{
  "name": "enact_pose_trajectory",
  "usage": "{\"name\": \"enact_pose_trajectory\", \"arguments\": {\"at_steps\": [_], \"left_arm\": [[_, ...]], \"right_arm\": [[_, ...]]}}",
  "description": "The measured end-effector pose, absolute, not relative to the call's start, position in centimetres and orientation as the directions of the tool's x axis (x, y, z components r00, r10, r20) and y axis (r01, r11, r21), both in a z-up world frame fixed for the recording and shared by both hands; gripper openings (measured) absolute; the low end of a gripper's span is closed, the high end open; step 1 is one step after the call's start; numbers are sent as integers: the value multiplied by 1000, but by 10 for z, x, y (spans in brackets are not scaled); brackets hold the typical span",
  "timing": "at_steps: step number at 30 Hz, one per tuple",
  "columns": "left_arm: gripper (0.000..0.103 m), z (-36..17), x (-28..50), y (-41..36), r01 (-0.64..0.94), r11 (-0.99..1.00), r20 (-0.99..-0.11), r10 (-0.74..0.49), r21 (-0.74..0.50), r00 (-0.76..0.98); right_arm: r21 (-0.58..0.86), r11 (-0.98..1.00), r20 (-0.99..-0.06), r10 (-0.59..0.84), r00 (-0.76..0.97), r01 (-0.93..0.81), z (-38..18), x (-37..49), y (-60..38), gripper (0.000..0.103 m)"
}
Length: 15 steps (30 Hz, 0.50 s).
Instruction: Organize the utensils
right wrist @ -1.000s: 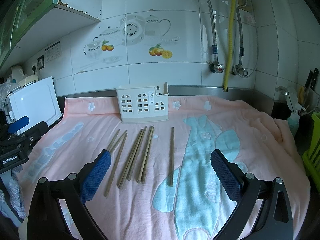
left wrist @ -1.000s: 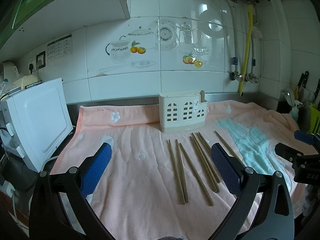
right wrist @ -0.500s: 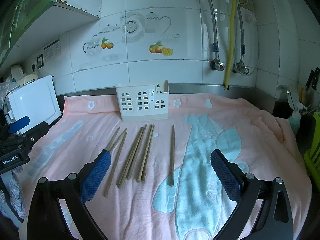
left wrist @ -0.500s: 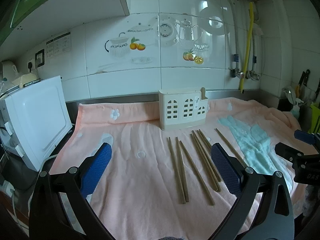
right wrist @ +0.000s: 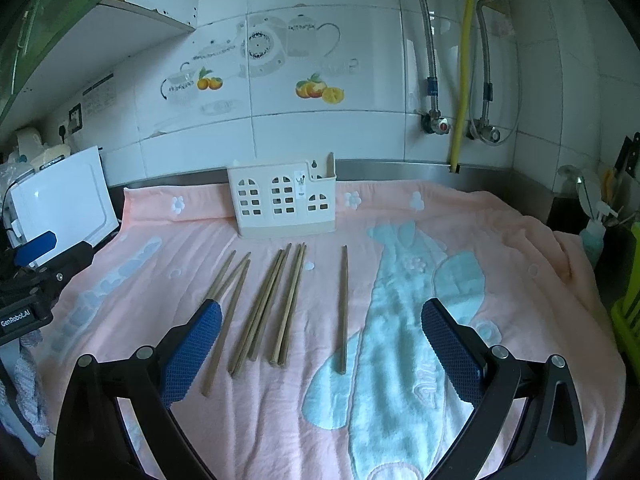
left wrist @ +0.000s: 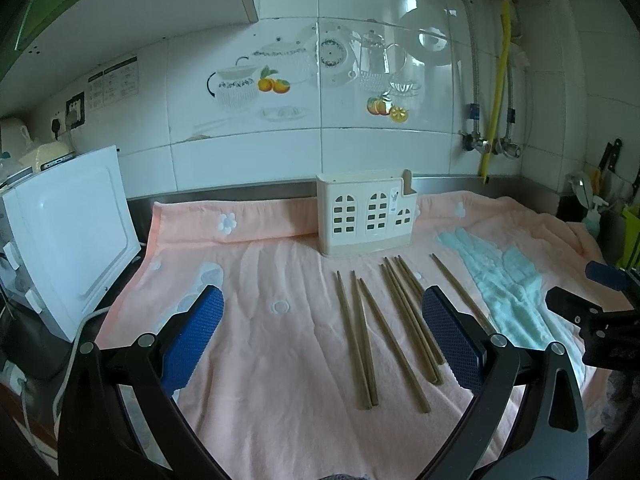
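Several brown wooden chopsticks (left wrist: 400, 320) (right wrist: 276, 304) lie side by side on a pink towel (left wrist: 280, 352) (right wrist: 400, 224). One chopstick (right wrist: 343, 306) lies apart to the right of the group. Behind them stands a cream utensil holder (left wrist: 366, 218) (right wrist: 282, 200) shaped like a house with windows. My left gripper (left wrist: 323, 336) hovers open above the towel, in front of the chopsticks, holding nothing. My right gripper (right wrist: 321, 346) also stands open and empty, with the chopsticks between and beyond its blue pads. Each gripper shows at the edge of the other's view.
A white appliance (left wrist: 68, 236) (right wrist: 60, 208) stands at the towel's left edge. Pipes and a yellow hose (left wrist: 496, 96) (right wrist: 464, 60) run down the tiled wall at the right. Bottles and a green rack (right wrist: 628, 292) sit at the far right.
Both grippers have drifted only slightly; the views shifted a little. The chopsticks and holder have not moved, and both grippers stay open.
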<state>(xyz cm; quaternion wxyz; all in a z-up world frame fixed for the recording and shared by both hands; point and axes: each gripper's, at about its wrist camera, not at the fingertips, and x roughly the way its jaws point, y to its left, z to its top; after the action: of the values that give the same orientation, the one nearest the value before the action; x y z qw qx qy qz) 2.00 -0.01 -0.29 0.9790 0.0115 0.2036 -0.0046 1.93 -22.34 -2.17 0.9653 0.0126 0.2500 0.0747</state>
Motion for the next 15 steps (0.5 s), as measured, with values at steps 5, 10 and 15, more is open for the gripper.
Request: {"name": "enact_pose_trajectory", "arguments": {"at_steps": [5, 10, 15], "left_arm": [[98, -4, 26, -1, 15, 1000, -412, -5, 19, 911], [98, -9, 32, -2, 14, 1000, -435, -3, 22, 900], [98, -14, 37, -1, 12, 1000, -457, 1, 25, 890]], "right_arm": [[60, 988, -487, 151, 860, -139, -23, 24, -223, 97], [59, 988, -503, 152, 851, -141, -27, 30, -222, 97], [58, 987, -521, 157, 839, -148, -31, 35, -219, 96]]}}
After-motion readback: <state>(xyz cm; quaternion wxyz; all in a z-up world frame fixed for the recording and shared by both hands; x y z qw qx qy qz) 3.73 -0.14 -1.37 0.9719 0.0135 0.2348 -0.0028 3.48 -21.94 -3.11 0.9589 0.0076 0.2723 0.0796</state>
